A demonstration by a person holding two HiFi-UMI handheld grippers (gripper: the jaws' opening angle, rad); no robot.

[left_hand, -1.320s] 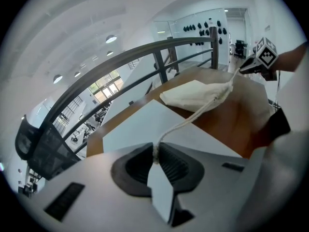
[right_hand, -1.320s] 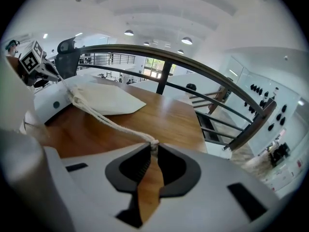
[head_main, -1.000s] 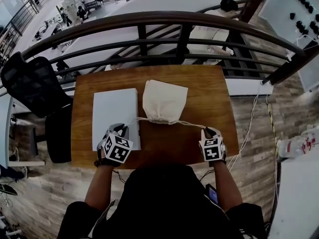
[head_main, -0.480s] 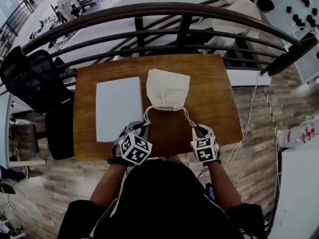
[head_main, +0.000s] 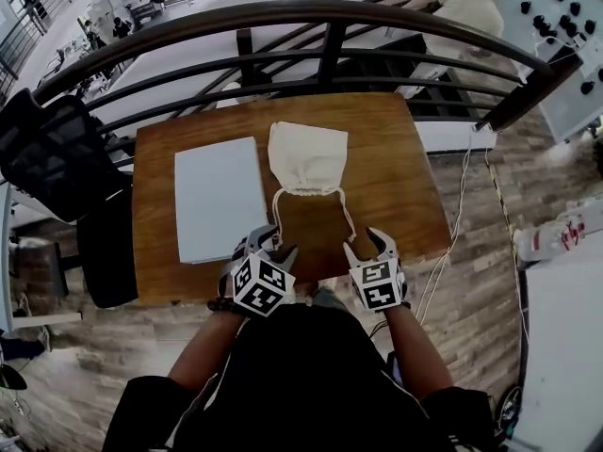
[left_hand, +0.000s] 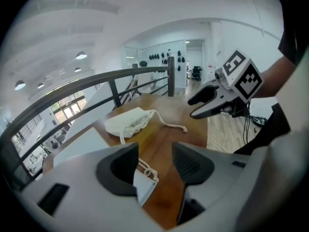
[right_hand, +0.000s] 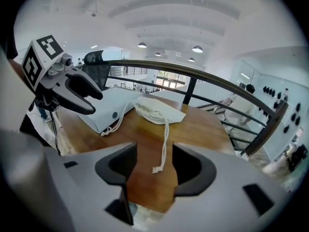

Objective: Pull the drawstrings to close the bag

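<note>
Left tongs (head_main: 271, 245): spread, just opened; the left drawstring (left_hand: 146, 169) lies loose under the gap and is not pinched.
Right tongs (head_main: 369, 243): spread, just opened too; the end of the right drawstring (right_hand: 162, 144) rests free on the desk (head_main: 400, 191).
Drawstring bag (head_main: 307, 158): lies flat at mid-desk, neck gathered; it seems already closed.
White box (head_main: 219, 196): just beside the bag, under the left cord's end.
Advice: lift both tongs straight away, so no tip catches a cord and loosens the neck.

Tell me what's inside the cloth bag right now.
Nothing inside shows. The cloth bag lies on the wooden table with its mouth gathered shut, so the fabric covers whatever it holds. Only its two drawstrings trail out, lying slack.
</note>
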